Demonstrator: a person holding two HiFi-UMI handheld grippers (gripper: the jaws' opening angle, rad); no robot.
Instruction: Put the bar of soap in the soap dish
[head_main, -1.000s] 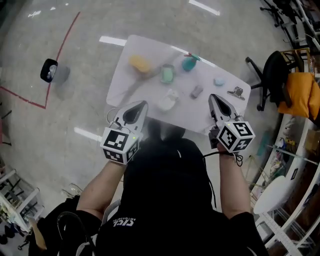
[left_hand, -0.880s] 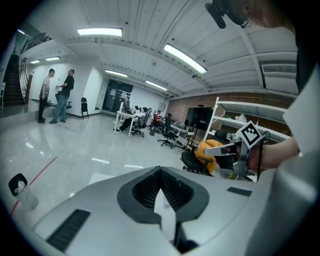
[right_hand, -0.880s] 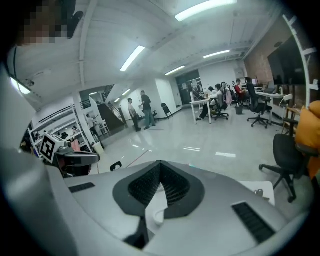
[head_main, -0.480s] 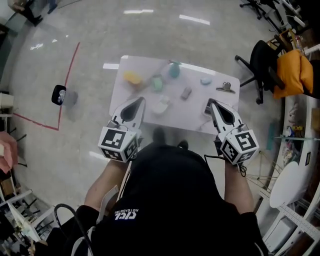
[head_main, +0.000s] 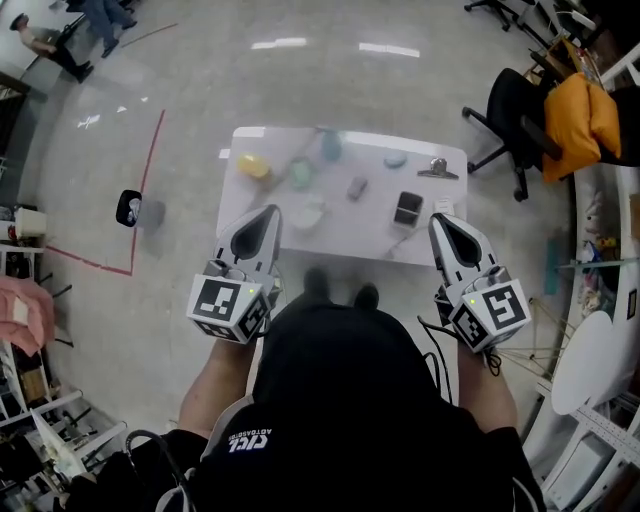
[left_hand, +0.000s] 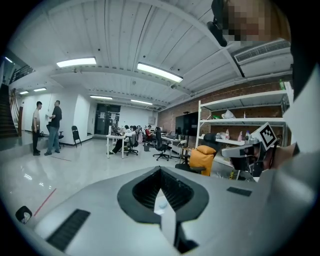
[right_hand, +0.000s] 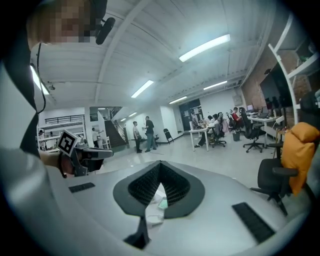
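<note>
The left gripper (head_main: 271, 211) and right gripper (head_main: 438, 219) are hovering over the white counter's (head_main: 350, 232) near edge, fingers pressed together on nothing. The green soap dish (head_main: 300, 173) is sitting far left, beside a yellow lump (head_main: 253, 166); I cannot pick out the soap

My bench (head_main: 345, 225) is a white top standing on the glossy grey floor (head_main: 180, 100). Toward its far edge lie a yellow lump (head_main: 252, 166), a green dish (head_main: 300, 172), a teal thing (head_main: 330, 146), a pale blue oval (head_main: 395, 160) and a metal binder clip (head_main: 437, 168) at the right corner. Nearer me lie a small grey piece (head_main: 357, 188), a white object (head_main: 307, 214), and a dark flat rectangle (head_main: 407, 208) with a small white item (head_main: 443, 208) just beside it, by the right edge
</note>
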